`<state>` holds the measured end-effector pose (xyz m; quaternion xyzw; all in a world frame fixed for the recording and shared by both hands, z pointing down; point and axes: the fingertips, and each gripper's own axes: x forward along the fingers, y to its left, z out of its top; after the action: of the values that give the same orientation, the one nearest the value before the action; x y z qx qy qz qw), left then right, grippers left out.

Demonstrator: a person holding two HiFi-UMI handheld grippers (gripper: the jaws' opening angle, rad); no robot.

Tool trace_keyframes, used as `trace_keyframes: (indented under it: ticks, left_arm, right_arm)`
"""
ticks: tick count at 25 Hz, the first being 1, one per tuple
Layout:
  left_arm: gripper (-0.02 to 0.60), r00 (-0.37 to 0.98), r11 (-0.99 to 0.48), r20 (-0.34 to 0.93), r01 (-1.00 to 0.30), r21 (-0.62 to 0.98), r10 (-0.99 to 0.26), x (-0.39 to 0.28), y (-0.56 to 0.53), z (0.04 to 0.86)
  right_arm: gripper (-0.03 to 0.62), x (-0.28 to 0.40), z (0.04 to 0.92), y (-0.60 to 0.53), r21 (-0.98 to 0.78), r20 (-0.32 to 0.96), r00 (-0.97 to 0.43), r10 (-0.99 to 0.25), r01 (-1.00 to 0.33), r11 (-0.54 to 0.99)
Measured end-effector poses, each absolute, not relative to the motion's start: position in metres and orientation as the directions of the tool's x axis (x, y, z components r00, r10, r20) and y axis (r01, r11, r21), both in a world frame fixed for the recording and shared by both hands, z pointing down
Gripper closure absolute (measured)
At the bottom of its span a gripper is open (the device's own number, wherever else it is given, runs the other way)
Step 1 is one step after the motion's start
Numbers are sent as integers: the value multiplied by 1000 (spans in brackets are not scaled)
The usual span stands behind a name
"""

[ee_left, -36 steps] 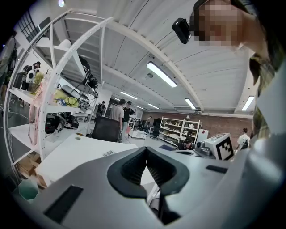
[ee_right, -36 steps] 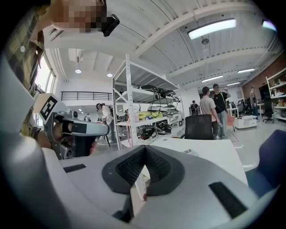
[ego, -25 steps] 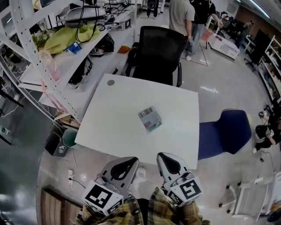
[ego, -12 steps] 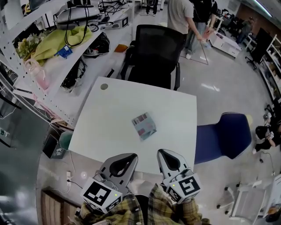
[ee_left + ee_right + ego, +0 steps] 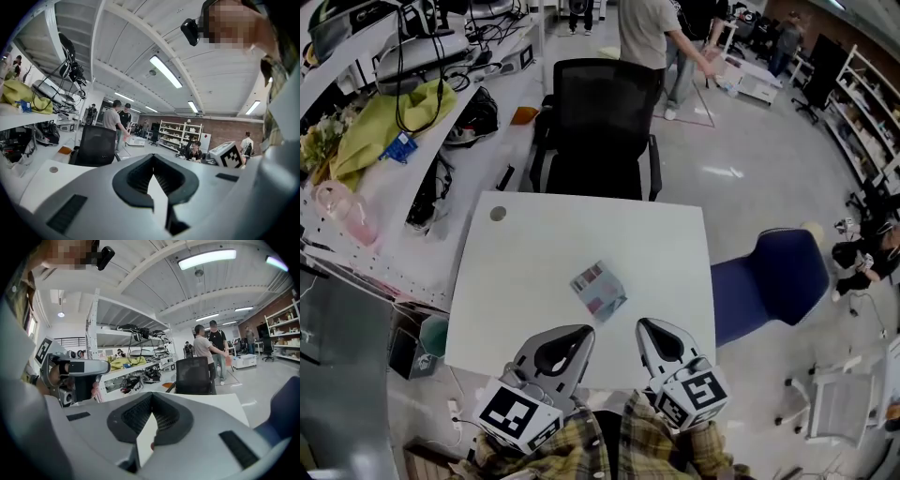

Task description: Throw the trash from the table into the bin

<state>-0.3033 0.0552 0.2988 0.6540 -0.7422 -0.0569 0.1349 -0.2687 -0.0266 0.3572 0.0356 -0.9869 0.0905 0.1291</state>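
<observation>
- The white table [image 5: 525,272] carried 1 piece of trash, a small crumpled packet [image 5: 598,290] printed in pink and grey, lying right of the table's middle and toward its near edge.
- The left gripper [image 5: 574,332] hung over the table's near edge, its tip near the packet and not touching it; its 2 jaws were pressed together with nothing between them.
- The right gripper [image 5: 649,324] sat beside it over the same near edge, just right of the packet and clear of it; its 2 jaws were likewise pressed together and empty.
- A grey disc [image 5: 497,214] lay in the table's far left corner.
- A black office chair [image 5: 598,117] stood against the table's far edge, and a blue chair [image 5: 773,281] off its right edge.
- A dark box with a greenish top [image 5: 420,342] stood on the floor off the table's left edge.
</observation>
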Motion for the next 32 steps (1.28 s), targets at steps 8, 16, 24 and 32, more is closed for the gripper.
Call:
trace_keyframes:
  ticks: [8,16,24,32]
  left_arm:
    - [574,-44,75,114,-956,284,-992,-339,46,301]
    - [574,-35,74,128,-948,311,-991,-365,55,310]
    - [574,-35,90,164,-935,342,-986,-387,67,328]
    - [574,-42,112,203,-931,347,-978,-414,82,349]
  right_arm:
    - [595,-298,370,-36,-188,306,-946,-103,-166,968]
    - [594,-315,410,-49,-317,401,-907,-131,-271,909]
    - [545,-320,457,-53,-344,506,-852,-132,-340,876]
    - [460,-331,514,-56,-404,586,-800,-131,-428,808]
